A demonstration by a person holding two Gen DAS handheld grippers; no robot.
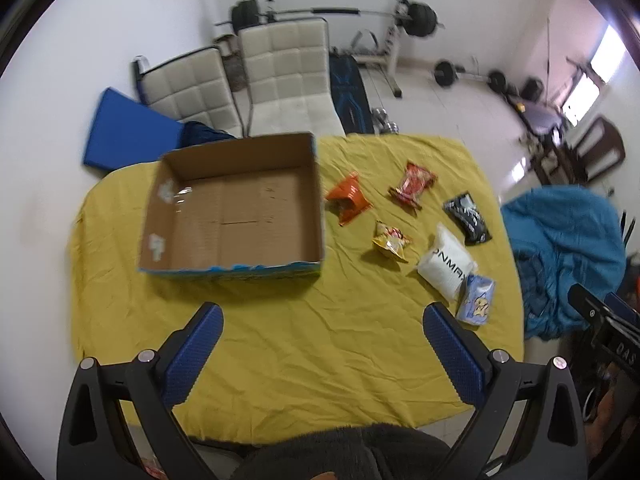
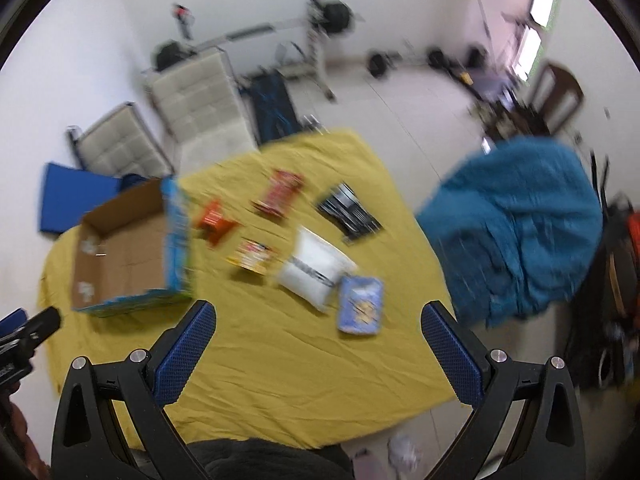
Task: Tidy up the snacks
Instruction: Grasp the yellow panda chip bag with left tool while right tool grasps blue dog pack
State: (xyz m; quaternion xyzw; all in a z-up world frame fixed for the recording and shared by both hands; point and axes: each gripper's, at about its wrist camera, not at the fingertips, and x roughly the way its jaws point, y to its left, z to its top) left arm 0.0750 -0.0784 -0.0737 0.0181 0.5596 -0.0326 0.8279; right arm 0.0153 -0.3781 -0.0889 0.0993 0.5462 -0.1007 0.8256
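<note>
An empty cardboard box (image 1: 236,208) (image 2: 124,248) sits on the left of a yellow-covered table (image 1: 300,340) (image 2: 280,360). To its right lie several snack packs: orange (image 1: 347,198) (image 2: 214,220), red (image 1: 413,184) (image 2: 280,192), yellow (image 1: 390,240) (image 2: 253,258), black (image 1: 467,212) (image 2: 348,210), white (image 1: 447,268) (image 2: 314,272) and light blue (image 1: 476,300) (image 2: 360,310). My left gripper (image 1: 322,314) hangs open above the table's near part, holding nothing. My right gripper (image 2: 318,312) is open too, high over the near edge, close to the light blue pack. The right wrist view is motion-blurred.
Two white padded chairs (image 1: 280,76) stand behind the table, with a blue mat (image 1: 128,132) to their left. A teal blanket heap (image 1: 568,256) (image 2: 516,224) lies right of the table. Weights and a barbell rack (image 1: 392,12) fill the back of the room.
</note>
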